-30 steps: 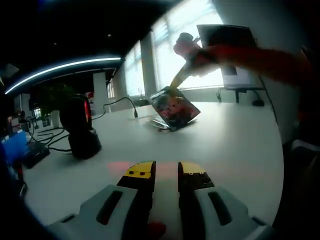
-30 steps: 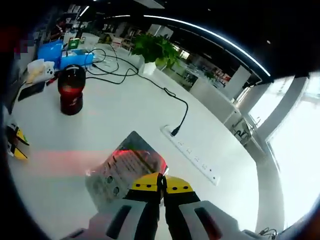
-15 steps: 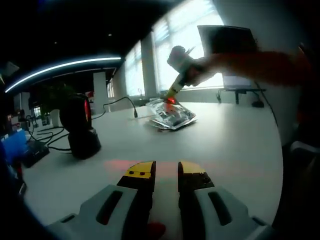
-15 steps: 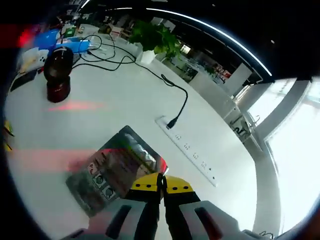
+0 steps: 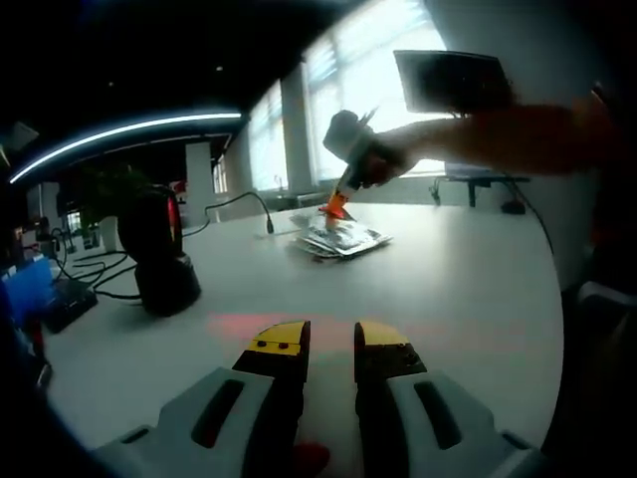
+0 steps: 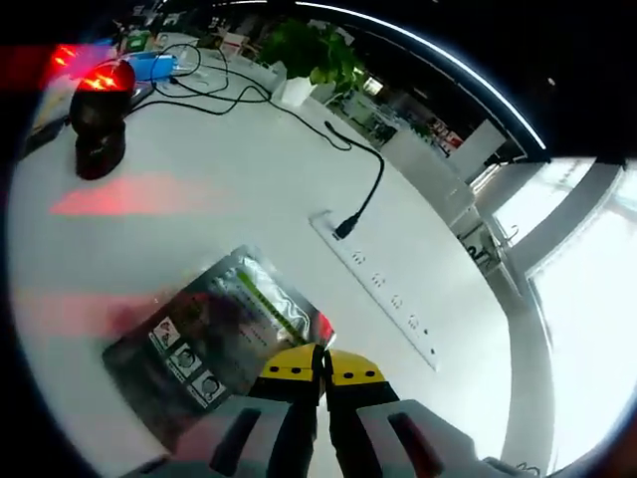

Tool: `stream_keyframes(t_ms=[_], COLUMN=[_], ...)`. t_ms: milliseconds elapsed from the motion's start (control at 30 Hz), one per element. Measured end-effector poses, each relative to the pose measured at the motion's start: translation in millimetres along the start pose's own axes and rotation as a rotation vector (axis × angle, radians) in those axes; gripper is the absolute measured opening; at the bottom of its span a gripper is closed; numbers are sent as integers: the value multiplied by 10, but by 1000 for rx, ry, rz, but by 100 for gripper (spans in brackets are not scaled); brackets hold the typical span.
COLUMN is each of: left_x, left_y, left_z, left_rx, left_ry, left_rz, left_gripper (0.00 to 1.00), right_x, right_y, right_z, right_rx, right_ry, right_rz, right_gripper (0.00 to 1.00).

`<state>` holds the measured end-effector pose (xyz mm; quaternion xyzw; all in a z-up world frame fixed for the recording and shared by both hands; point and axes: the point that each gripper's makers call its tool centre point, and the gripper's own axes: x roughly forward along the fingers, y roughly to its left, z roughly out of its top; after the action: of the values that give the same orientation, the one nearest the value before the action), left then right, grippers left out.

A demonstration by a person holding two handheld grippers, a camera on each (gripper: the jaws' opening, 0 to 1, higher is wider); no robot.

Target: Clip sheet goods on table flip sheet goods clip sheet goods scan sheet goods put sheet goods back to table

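A flat foil pouch [image 5: 344, 238] printed with labels lies on the white table [image 5: 468, 289], far ahead of my left gripper. In the right gripper view the pouch [image 6: 214, 334] rests flat, label side up. My right gripper [image 6: 320, 362] is shut on its near corner, and from the left gripper view that right gripper [image 5: 338, 204] slants down onto the pouch, held by an arm in a red sleeve. My left gripper [image 5: 331, 344] hovers low over the table, open, with nothing between its yellow-tipped jaws. A black scanner [image 5: 159, 254] stands to the left, its red light [image 6: 95, 78] glowing.
A white power strip [image 6: 383, 292] with a black cable lies just beyond the pouch. Red scan light falls on the table [image 6: 139, 194]. Cables and blue boxes [image 6: 149, 65] crowd the far end near a potted plant [image 6: 309, 50]. A screen on a stand [image 5: 453, 85] is by the window.
The right gripper has lowered the pouch from a raised, tilted pose until it lies flat on the table, still clamped. My left gripper has not moved.
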<state>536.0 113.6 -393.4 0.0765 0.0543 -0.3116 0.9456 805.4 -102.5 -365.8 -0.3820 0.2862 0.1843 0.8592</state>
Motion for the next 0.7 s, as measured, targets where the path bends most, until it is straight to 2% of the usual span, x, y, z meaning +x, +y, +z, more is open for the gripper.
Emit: stream_keyframes(t_ms=[133, 300, 700], left_x=[2, 7, 18], left_y=[17, 22, 6], left_z=[-5, -3, -1], left_rx=[-2, -4, -2], left_ry=[0, -1, 0], left_rz=[0, 2, -1], left_gripper=[10, 10, 10], right_x=[95, 123, 199], right_y=[25, 78, 158], right_z=[-71, -66, -169], right_rx=[-5, -11, 8], right_ry=[29, 21, 50], right_rz=[-10, -18, -14], right_gripper=[0, 0, 0])
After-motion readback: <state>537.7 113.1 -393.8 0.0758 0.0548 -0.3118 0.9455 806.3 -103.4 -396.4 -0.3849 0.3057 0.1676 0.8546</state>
